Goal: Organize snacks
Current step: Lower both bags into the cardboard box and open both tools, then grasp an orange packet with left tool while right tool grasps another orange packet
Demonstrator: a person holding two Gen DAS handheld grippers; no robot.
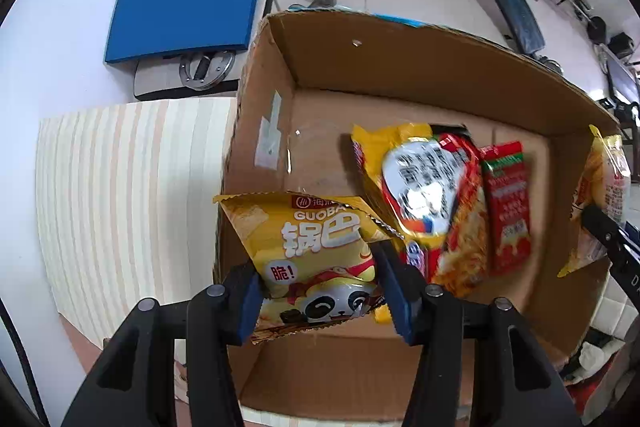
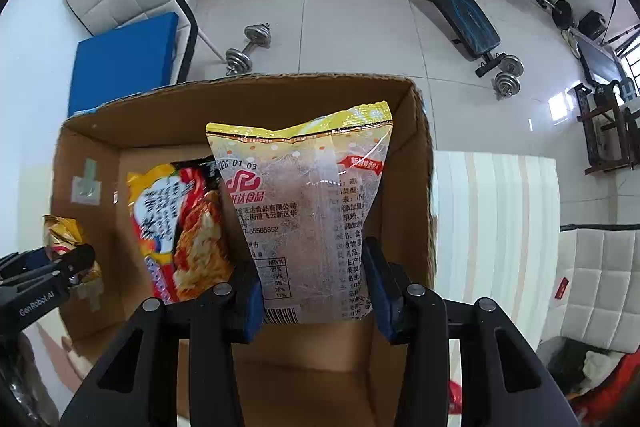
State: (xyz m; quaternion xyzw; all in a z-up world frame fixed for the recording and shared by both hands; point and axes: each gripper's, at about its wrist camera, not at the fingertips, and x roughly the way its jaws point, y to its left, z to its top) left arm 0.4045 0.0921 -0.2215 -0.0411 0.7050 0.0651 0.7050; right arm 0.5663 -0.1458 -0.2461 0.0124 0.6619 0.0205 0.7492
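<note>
Snack packets (image 1: 316,259) (image 2: 308,211) between tool pads

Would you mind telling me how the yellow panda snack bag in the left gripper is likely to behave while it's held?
The yellow panda snack bag looks puffy, so probably light. Its glossy film may slip between the left gripper pads. The crinkled top edge suggests it flexes rather than staying stiff.
</note>
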